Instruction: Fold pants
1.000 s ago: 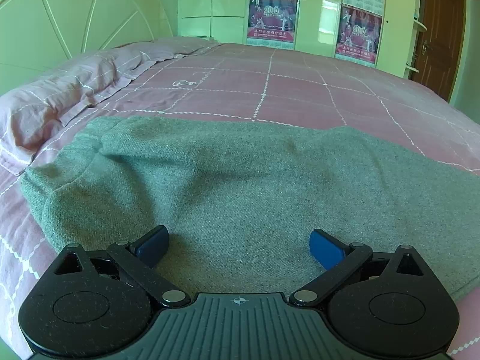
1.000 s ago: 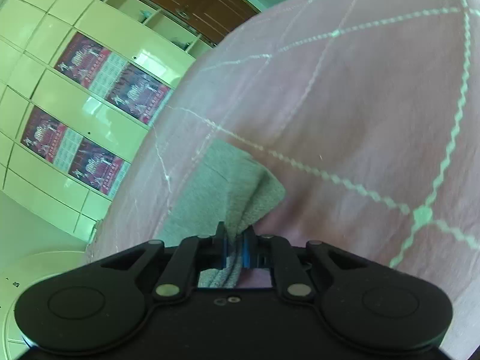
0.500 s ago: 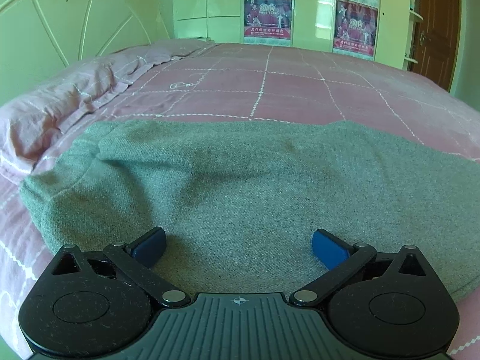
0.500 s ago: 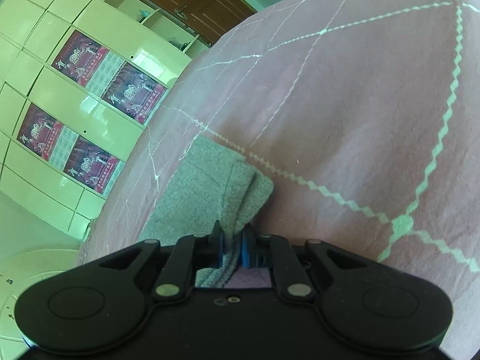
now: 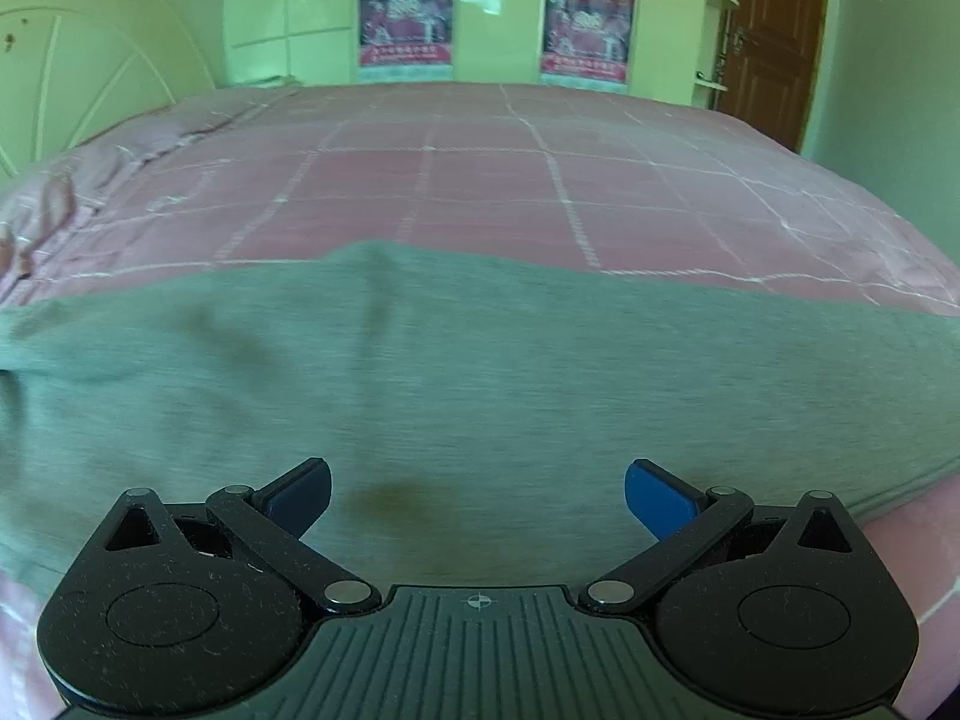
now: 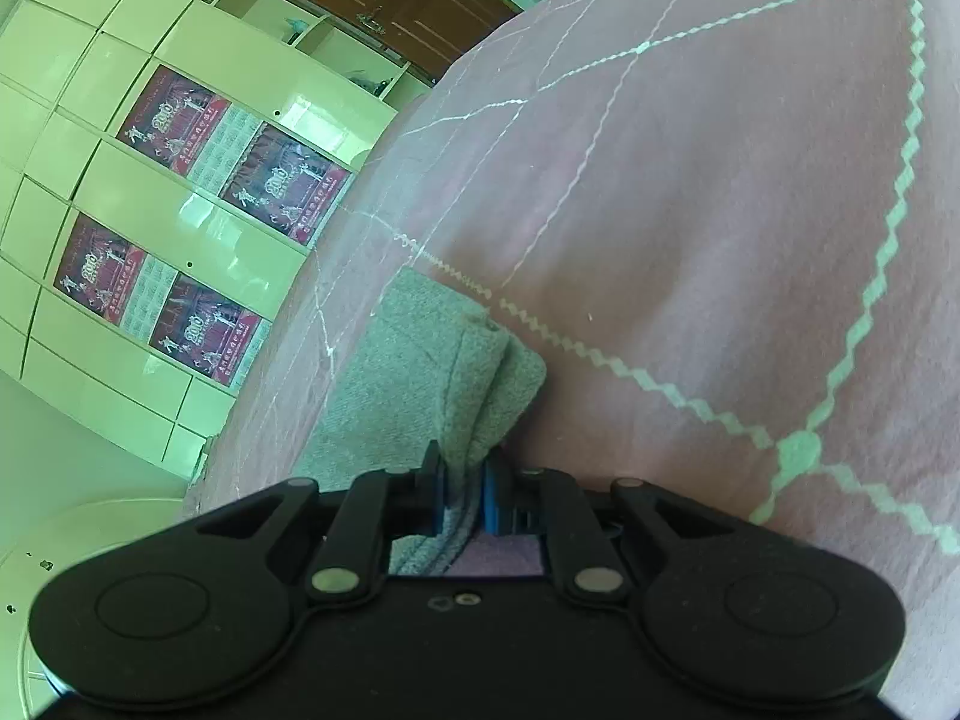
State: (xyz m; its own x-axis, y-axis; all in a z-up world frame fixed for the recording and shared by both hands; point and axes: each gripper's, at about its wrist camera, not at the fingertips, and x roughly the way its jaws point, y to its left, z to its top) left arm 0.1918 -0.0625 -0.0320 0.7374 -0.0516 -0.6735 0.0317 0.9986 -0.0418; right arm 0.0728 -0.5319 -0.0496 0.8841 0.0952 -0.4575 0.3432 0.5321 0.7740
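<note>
left hand-held gripper (image 5: 477, 495): spread wide, nothing held, over grey pants (image 5: 480, 372) | right hand-held gripper (image 6: 462, 495): clamped on pants hem | pants spread on pink bed (image 5: 480, 180)

Bed: a wide mattress covered by a pink quilted bedspread (image 5: 480, 192) stitched with white zigzag grid lines. At its left end, rumpled pink pillows (image 5: 54, 204) are seen against a pale headboard. Laid directly on the spread: grey knitted pants (image 5: 480, 372), spread flat across the near side, one end bunched and raised (image 6: 432, 372).
</note>
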